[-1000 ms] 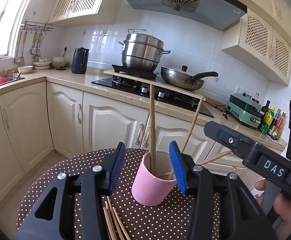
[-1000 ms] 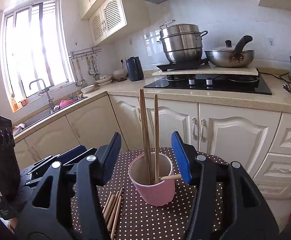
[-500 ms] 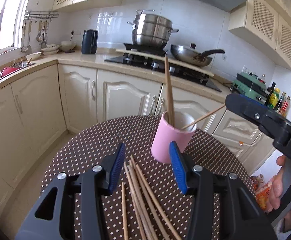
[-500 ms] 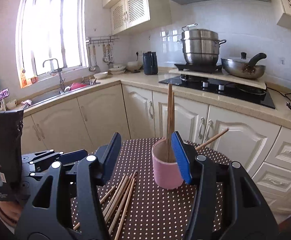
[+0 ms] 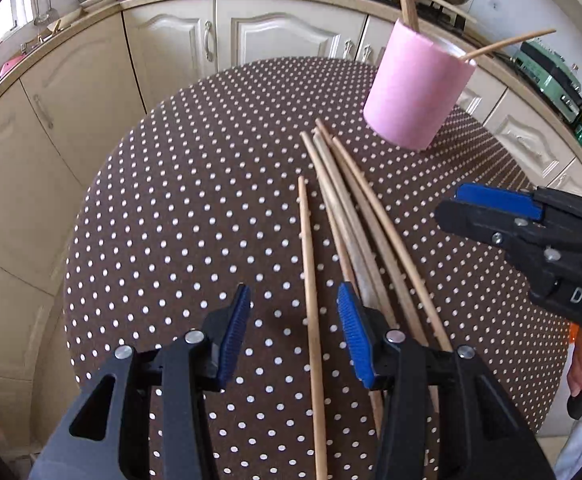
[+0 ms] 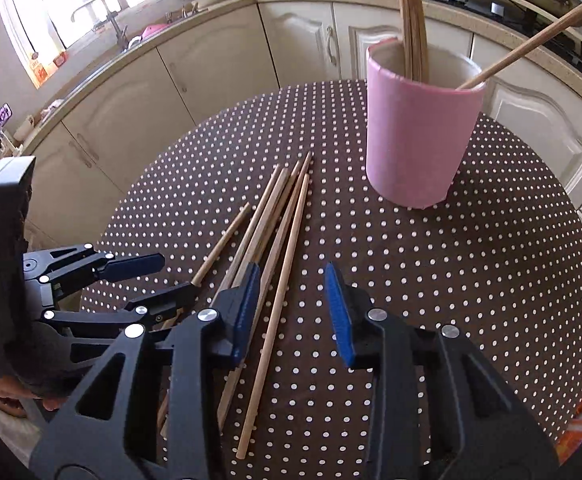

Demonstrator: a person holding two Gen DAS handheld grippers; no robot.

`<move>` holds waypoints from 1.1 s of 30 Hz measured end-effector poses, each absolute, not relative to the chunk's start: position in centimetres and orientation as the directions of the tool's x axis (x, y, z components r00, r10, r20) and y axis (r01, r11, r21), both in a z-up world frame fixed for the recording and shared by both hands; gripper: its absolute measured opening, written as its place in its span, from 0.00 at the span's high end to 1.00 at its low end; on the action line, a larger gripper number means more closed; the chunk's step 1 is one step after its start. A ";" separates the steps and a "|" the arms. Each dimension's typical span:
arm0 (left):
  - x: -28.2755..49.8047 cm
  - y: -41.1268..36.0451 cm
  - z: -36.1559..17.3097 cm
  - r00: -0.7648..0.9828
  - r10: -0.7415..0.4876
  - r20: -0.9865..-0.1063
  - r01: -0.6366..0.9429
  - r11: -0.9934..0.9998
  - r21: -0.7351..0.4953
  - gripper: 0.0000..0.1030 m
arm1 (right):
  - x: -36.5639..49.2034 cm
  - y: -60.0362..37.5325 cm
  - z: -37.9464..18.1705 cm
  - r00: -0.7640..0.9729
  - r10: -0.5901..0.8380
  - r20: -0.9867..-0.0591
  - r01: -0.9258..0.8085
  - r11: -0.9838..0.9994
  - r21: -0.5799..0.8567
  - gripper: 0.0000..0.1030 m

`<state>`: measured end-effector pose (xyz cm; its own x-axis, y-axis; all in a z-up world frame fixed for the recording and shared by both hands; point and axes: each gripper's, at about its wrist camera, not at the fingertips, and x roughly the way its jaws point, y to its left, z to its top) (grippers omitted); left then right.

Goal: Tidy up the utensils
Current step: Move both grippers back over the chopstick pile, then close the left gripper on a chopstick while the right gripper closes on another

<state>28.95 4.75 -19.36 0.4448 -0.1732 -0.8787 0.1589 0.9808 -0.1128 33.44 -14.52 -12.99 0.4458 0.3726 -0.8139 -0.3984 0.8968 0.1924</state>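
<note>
The chopsticks (image 5: pixel 355 216) are laid flat on the dotted table (image 5: pixel 179 208). One stick is seen between the open left tongs (image 5: pixel 291 332), untouched. Another is seen between the right tongs (image 6: pixel 291 308), which have just been closing but are not yet pressed on it. The sticks are likely light, stiff and smooth, best gripped mid-length. The pink cup (image 6: pixel 419 140) is seen ahead.

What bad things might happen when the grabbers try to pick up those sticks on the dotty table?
1. The chopsticks on the table lie bunched and crossing, so the right gripper, whose fingers have just been closing around one with nothing pinched yet, might catch two or flick a neighbour.
2. The left gripper is also over a chopstick close by, so the two grippers might bump.
3. The pink cup already holds chopsticks leaning out; a knock might tip it.
</note>
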 end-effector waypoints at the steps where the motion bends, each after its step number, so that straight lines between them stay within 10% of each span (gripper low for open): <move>1: 28.9 4.8 -19.6 0.437 -0.177 -0.882 0.155 0.981 -0.120 0.56 | 33.5 -14.2 -13.3 0.432 0.370 -0.822 -0.405 0.894 0.189 0.68; 11: 29.6 4.9 -19.8 0.468 -0.120 -0.875 0.122 0.990 -0.070 0.92 | 35.2 -11.2 -14.9 0.332 0.320 -0.887 -0.422 0.892 0.163 0.74; 33: 33.8 2.8 -19.8 0.475 -0.139 -0.869 0.133 0.987 -0.086 0.94 | 40.3 -6.8 -16.9 0.259 0.210 -0.943 -0.447 0.891 0.075 0.91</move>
